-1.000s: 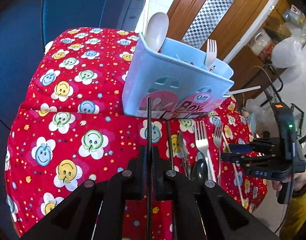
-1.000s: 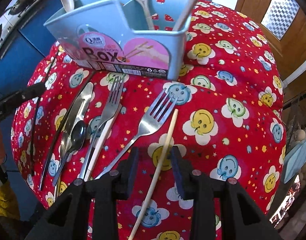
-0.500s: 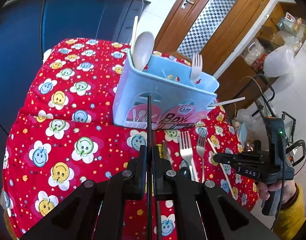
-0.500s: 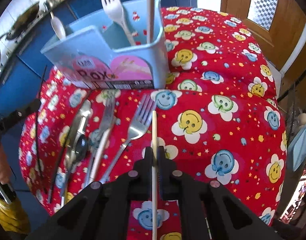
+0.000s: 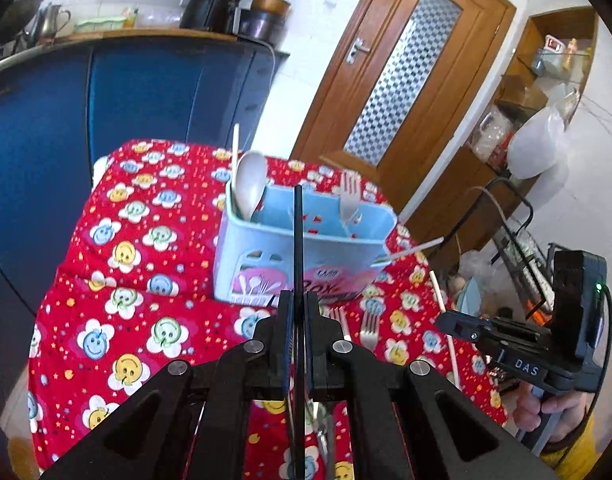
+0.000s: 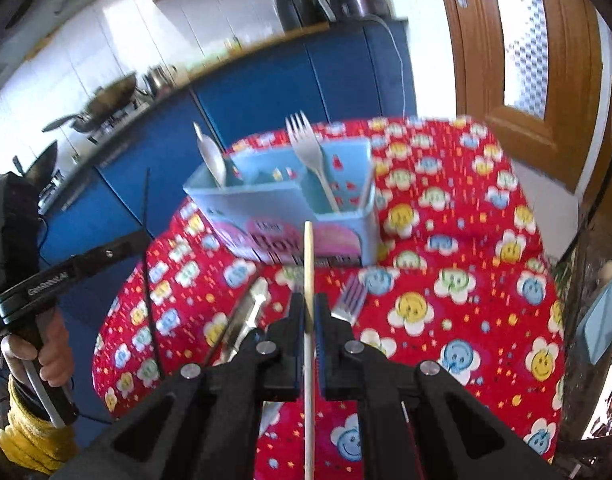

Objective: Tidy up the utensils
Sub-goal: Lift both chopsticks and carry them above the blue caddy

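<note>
A light blue utensil box (image 5: 290, 256) stands on the red smiley tablecloth (image 5: 118, 264); it also shows in the right wrist view (image 6: 274, 204). It holds a white spoon (image 5: 250, 184), a white fork (image 5: 349, 200) and a pale chopstick (image 5: 235, 160). My left gripper (image 5: 299, 312) is shut on a black chopstick (image 5: 298, 240), held upright in front of the box. My right gripper (image 6: 309, 312) is shut on a pale wooden chopstick (image 6: 308, 264), lifted above the table. Metal forks (image 5: 368, 328) and a knife (image 6: 246, 320) lie in front of the box.
Blue cabinets (image 5: 146, 92) with a counter stand behind the table. A wooden door (image 5: 402, 80) is at the right. Shelves and bags (image 5: 534, 148) crowd the far right. The table edge drops off at the left and front.
Both grippers have risen and tilted up, each carrying its chopstick. The right gripper closed on the pale chopstick and lifted it off the cloth. The box now looks farther away.
</note>
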Tool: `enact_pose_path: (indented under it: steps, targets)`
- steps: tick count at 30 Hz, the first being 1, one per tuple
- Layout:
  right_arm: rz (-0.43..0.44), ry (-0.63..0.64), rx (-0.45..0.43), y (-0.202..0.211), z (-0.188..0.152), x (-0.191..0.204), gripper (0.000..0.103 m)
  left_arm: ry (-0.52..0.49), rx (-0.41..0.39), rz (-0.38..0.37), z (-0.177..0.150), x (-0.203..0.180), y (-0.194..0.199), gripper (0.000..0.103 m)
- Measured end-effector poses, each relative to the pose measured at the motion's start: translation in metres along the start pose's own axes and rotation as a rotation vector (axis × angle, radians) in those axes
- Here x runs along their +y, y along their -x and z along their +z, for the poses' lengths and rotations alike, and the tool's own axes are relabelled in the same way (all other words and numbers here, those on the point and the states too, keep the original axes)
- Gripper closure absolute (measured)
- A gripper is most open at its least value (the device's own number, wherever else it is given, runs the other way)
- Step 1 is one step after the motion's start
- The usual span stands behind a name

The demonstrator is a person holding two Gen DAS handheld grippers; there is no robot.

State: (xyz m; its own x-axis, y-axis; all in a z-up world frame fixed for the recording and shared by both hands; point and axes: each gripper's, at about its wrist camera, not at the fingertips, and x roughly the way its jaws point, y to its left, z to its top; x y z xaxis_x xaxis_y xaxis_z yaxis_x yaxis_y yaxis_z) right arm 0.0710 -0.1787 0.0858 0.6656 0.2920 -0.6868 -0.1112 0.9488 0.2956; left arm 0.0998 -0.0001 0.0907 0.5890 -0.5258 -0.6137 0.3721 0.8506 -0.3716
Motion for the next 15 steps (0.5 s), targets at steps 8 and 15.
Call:
enact_pose_path:
  steps: [8,15]
  targets:
    - [0.052,0.006,-0.187,0.028,0.015,0.012,0.097,-0.002,-0.077,-0.003,0.013,-0.013,0.016,0.098]
    - [0.074,0.006,-0.288,0.033,0.031,0.016,0.097,-0.025,-0.164,0.020,0.039,-0.026,0.029,0.098]
